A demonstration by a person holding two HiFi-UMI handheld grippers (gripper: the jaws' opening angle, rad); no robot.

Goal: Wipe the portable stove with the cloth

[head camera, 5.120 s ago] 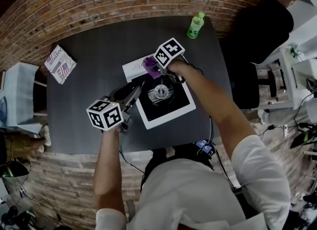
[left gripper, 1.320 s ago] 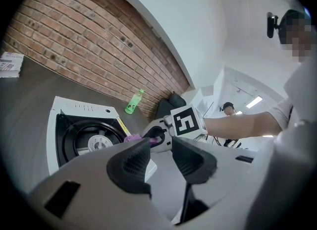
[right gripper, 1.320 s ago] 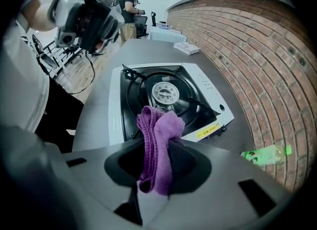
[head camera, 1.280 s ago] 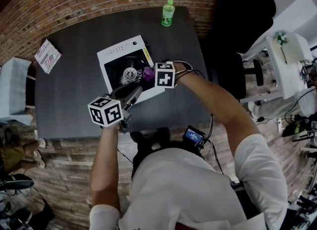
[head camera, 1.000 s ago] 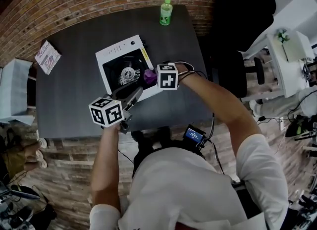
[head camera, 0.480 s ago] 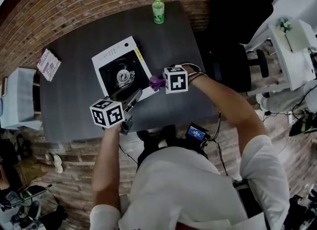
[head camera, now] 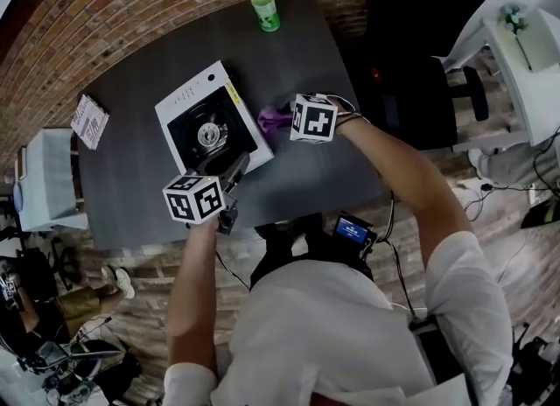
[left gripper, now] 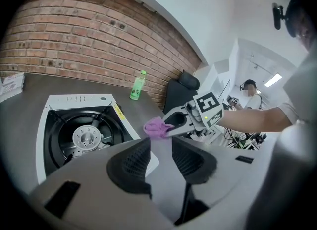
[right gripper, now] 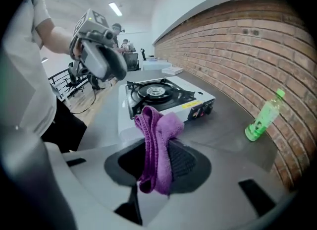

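Purple cloth (right gripper: 158,140) is pinched in your right tool (right gripper: 157,155), just off the portable stove's (head camera: 188,102) right edge; wipe leftward. Your left tool (left gripper: 161,149) hangs slightly parted, empty.

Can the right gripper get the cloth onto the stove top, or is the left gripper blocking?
Probably yes. The right gripper, shut on the purple cloth, hangs just right of the stove; the left gripper sits at its near corner, clear.

We see a green bottle (head camera: 263,7) standing upright at the far edge of the dark table (head camera: 297,63), near the brick wall (head camera: 131,10). What may be a printed packet (head camera: 88,121) lies at the table's left end.
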